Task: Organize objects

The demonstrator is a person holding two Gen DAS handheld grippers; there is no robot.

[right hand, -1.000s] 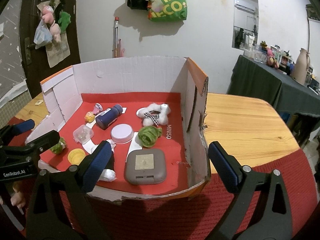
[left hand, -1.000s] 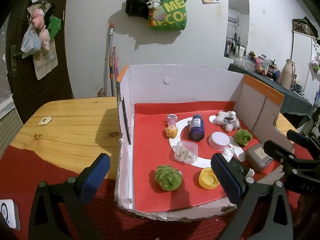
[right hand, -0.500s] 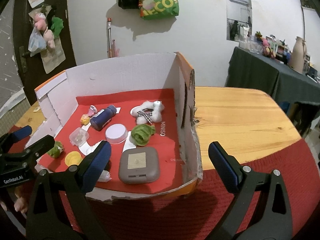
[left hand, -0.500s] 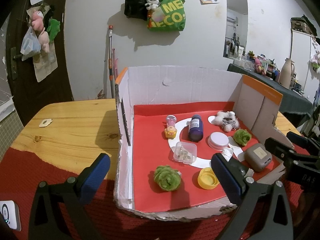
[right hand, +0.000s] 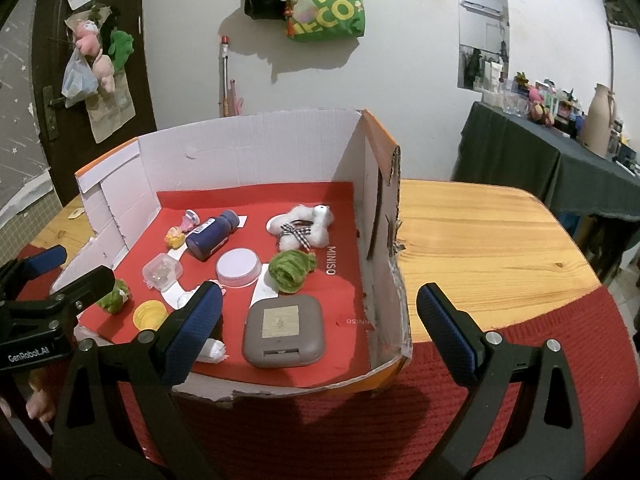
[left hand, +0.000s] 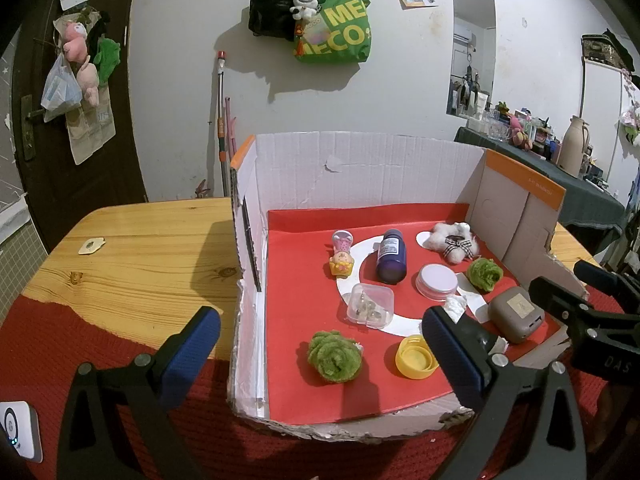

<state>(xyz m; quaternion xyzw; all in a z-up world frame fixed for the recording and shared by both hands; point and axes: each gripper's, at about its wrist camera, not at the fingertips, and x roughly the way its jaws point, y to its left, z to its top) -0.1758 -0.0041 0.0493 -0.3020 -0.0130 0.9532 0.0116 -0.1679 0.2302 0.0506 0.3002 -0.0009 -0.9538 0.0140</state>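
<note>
cardboard box (left hand: 360, 168) lined red holds a purple bottle (left hand: 391, 256); both tongs gape wide, empty

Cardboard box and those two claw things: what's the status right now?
Left gripper open, empty. Right gripper open, empty. Cardboard box holds all items, untouched. Nothing blocking.

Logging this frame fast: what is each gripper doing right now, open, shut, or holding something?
Left gripper: open, holding nothing, in front of the white cardboard box.
Right gripper: open, holding nothing.
</note>
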